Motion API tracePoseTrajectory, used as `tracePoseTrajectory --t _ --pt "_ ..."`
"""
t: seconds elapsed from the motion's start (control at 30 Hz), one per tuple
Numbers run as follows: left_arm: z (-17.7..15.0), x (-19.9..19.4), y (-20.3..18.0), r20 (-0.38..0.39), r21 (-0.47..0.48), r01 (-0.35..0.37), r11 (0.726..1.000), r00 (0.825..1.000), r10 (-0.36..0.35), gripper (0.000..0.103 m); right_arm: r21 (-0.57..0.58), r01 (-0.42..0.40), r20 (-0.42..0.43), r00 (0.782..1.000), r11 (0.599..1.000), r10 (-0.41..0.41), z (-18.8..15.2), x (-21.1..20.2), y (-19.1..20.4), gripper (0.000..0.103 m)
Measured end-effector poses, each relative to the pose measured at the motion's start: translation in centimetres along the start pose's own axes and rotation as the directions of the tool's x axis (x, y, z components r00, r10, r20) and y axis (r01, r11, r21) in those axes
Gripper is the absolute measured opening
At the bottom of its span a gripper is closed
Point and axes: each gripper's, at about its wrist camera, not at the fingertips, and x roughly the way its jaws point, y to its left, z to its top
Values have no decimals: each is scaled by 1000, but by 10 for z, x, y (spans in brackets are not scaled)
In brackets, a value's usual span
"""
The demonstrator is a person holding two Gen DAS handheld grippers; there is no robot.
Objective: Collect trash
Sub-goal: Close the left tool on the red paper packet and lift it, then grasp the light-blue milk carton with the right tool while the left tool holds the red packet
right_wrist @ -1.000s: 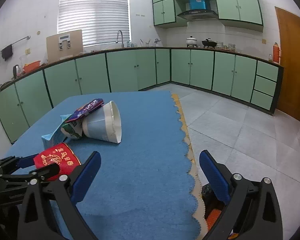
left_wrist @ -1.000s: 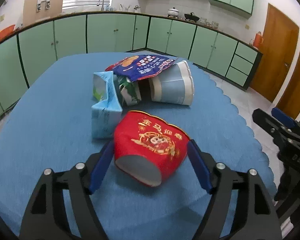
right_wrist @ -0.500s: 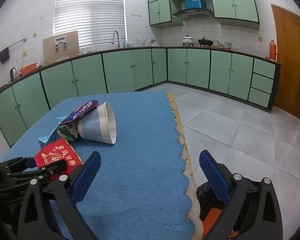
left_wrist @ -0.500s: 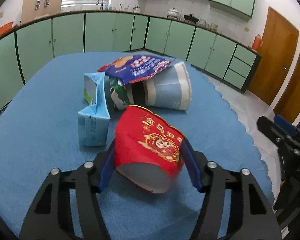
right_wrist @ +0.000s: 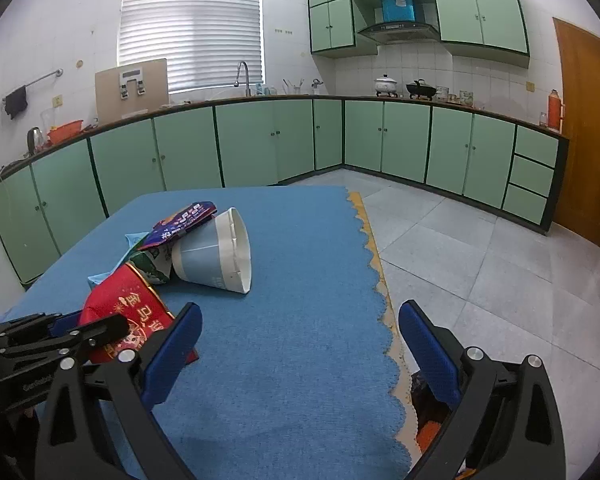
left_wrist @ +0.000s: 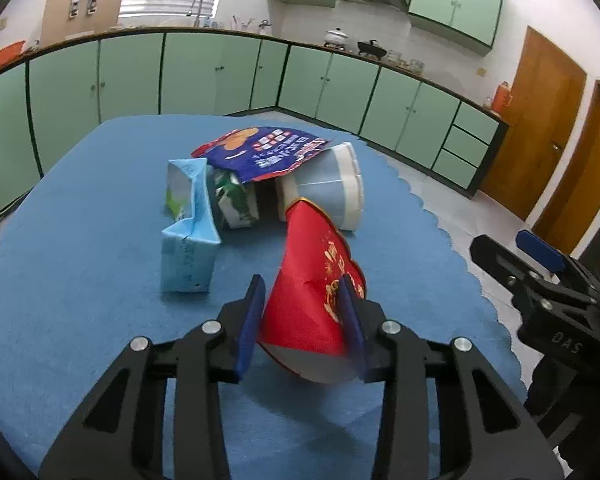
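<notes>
We see a crushed cup (left_wrist: 316, 288) between our left claw (left_wrist: 302, 312) pads above the desk (left_wrist: 80, 280), a carton (left_wrist: 188, 236) left of it, a paper bucket (left_wrist: 328, 196) behind, a snack bag (left_wrist: 264, 152) on top, our right claw (right_wrist: 300, 344) at the desk's right edge
</notes>
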Motion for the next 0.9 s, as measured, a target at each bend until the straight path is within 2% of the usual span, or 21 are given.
tracePoseTrajectory --t 0.27,0.37,0.53,0.63,0.73,0.9 --pt "-6 2 -16 -10 30 48 998 999 -48 33 15 10 -2 1000 1000 -10 -1 -1 -6 97" --pt "-5 -6 -18 26 28 46 999 999 -47 32 21 10 3 1000 1000 -10 0 -2 -7 97" --pt "10 -27 -4 96 -3 3 1000 995 -3 32 15 -11 5 1000 1000 10 3 2 1 97" --pt "17 -46 14 142 -27 -54 998 988 57 32 10 -45 6 999 999 45 8 7 17 97" --pt "20 -61 36 171 -45 -142 989 974 148 31 0 -94 14 995 996 94 15 14 41 97" --pt "21 -74 79 181 -88 -283 955 938 295 31 -39 -168 26 985 985 169 25 30 95 97"
